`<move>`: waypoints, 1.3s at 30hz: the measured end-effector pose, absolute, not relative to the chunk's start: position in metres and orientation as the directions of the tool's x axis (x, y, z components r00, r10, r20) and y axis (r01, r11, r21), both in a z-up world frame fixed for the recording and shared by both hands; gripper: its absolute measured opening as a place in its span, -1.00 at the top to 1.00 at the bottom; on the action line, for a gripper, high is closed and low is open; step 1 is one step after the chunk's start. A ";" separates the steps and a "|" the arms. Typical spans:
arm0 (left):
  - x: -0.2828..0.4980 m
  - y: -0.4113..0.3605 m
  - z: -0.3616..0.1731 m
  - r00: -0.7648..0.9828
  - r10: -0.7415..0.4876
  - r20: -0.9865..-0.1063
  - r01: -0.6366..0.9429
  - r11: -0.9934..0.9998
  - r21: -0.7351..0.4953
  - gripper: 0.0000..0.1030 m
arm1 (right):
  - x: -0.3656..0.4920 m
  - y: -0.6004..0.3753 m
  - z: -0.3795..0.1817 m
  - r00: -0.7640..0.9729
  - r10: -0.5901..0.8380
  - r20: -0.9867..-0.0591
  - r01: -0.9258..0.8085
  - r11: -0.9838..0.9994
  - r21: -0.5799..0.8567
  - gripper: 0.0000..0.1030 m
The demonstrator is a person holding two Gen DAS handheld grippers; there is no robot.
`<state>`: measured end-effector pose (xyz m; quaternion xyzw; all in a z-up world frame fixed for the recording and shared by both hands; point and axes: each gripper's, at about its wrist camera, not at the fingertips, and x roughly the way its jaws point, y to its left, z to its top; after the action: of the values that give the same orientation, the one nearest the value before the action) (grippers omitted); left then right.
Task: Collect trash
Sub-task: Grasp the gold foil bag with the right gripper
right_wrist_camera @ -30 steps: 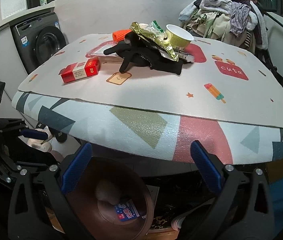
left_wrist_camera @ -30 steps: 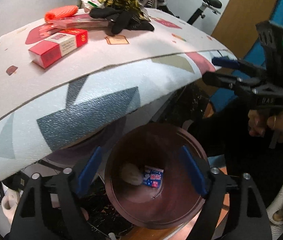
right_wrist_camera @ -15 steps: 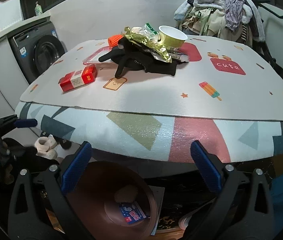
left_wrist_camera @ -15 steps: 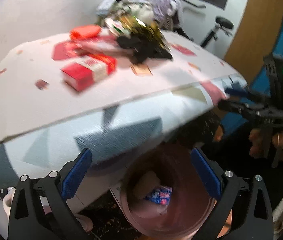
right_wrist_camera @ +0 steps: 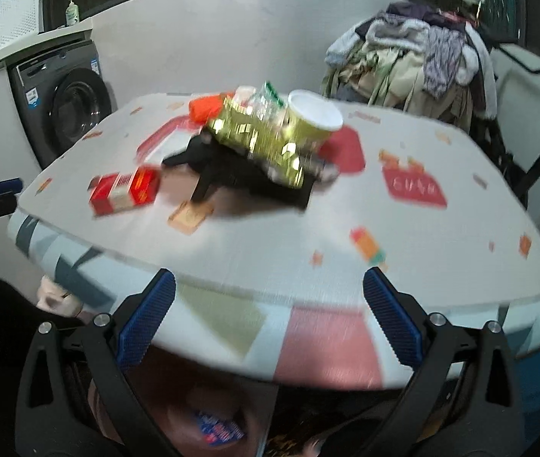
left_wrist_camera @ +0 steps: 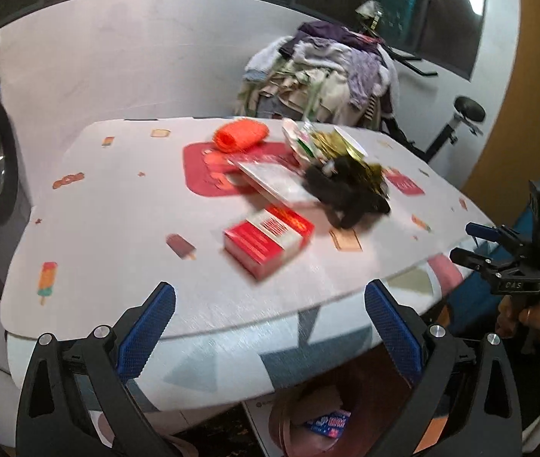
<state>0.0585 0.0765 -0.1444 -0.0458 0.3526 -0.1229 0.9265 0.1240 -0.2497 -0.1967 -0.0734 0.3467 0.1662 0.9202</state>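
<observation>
Left gripper (left_wrist_camera: 270, 308) is spread wide, blue-padded fingers (left_wrist_camera: 148, 327) apart with nothing between them, hanging over the near edge of the bench (left_wrist_camera: 117, 236). Right gripper (right_wrist_camera: 270, 306) is the same: fingers (right_wrist_camera: 391, 320) splayed, empty, touching nothing, poised at the bench edge. From the left view the right gripper shows side-on at the far right, gripped by a hand (left_wrist_camera: 529, 314), its body stamped with small letters too smeared to read.

Trash on the bench now: a red and white box (left_wrist_camera: 268, 242) sits nearest, printed lettering on its face blurred beyond reading. Behind it lies a black glove (left_wrist_camera: 342, 190), touching a crumpled gold foil wrapper (right_wrist_camera: 266, 144) with a white-rimmed paper cup (right_wrist_camera: 313, 116) tipped against it. An orange mesh roll (left_wrist_camera: 241, 135) rests farther back, beside a flat clear-wrapped packet (left_wrist_camera: 273, 177).

The bench cover carries ice-lolly prints and a red patch (right_wrist_camera: 414, 188) whose white word looks like "cute", though motion blur makes that shaky.

Below the bench edge, a brown bin (left_wrist_camera: 308, 422) holds a blue and red wrapper (left_wrist_camera: 327, 422) with unreadable print. A washing machine (right_wrist_camera: 64, 110) stands left; clothes (right_wrist_camera: 414, 57) are heaped behind.
</observation>
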 end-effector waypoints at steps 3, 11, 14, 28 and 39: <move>0.066 0.083 -0.139 0.728 -0.245 -0.641 0.174 0.969 -0.173 -0.89 | 0.147 -0.239 -0.184 0.716 0.280 -0.640 -0.379 0.925 -0.019 -0.89; 0.082 0.092 -0.143 0.729 -0.241 -0.640 0.137 0.968 -0.208 -0.89 | 0.214 -0.191 -0.169 0.696 0.350 -0.627 -0.418 0.908 0.043 -0.88; 0.087 0.094 -0.147 0.723 -0.249 -0.644 0.135 0.966 -0.221 -0.89 | 0.245 -0.179 -0.170 0.678 0.362 -0.640 -0.383 0.917 0.114 -0.88; 0.104 0.092 -0.157 0.712 -0.261 -0.652 0.138 0.962 -0.234 -0.89 | 0.325 -0.188 -0.202 0.513 0.388 -0.766 -0.142 0.918 0.370 -0.47; 0.126 0.078 -0.163 0.681 -0.249 -0.688 0.173 0.968 -0.180 -0.89 | 0.281 -0.216 -0.156 0.581 0.480 -0.657 -0.269 0.875 0.402 0.13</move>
<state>0.1263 0.0779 -0.1631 -0.0501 0.3822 -0.1153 0.9155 0.2812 -0.2159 -0.1563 0.1303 0.4049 0.2131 0.8796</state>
